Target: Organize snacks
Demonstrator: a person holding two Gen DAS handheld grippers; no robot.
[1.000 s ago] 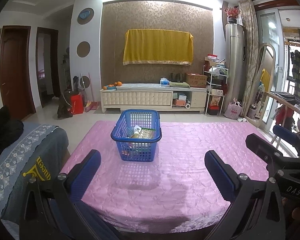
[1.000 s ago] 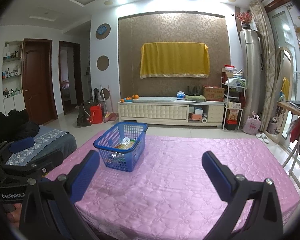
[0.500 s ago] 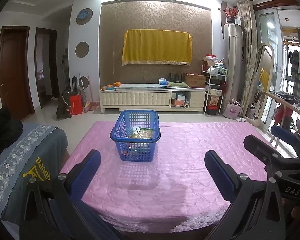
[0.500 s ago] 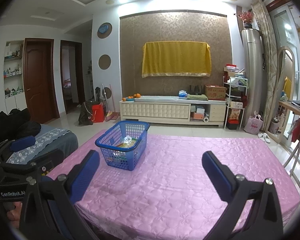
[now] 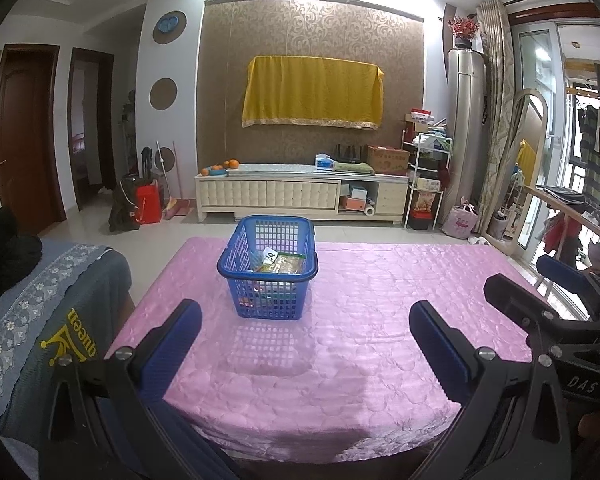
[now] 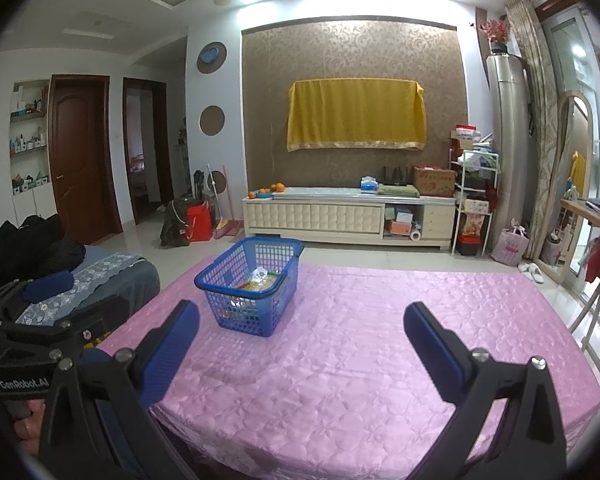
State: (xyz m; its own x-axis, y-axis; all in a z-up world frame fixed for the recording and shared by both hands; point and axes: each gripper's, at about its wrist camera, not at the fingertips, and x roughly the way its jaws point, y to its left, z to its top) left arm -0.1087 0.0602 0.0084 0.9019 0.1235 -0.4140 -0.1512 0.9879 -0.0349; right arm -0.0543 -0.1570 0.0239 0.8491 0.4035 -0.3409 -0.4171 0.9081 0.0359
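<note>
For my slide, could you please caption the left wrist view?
Open left tongs face a blue basket of snacks on a pink tablecloth.

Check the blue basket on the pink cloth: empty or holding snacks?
Holding snacks. The blue basket stands upright, and snack packets show over its rim and through the mesh.

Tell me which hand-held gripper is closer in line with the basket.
The left hand-held gripper: the basket sits nearly centred between its open fingers, whereas it lies off toward the left finger of the right hand-held gripper.
</note>
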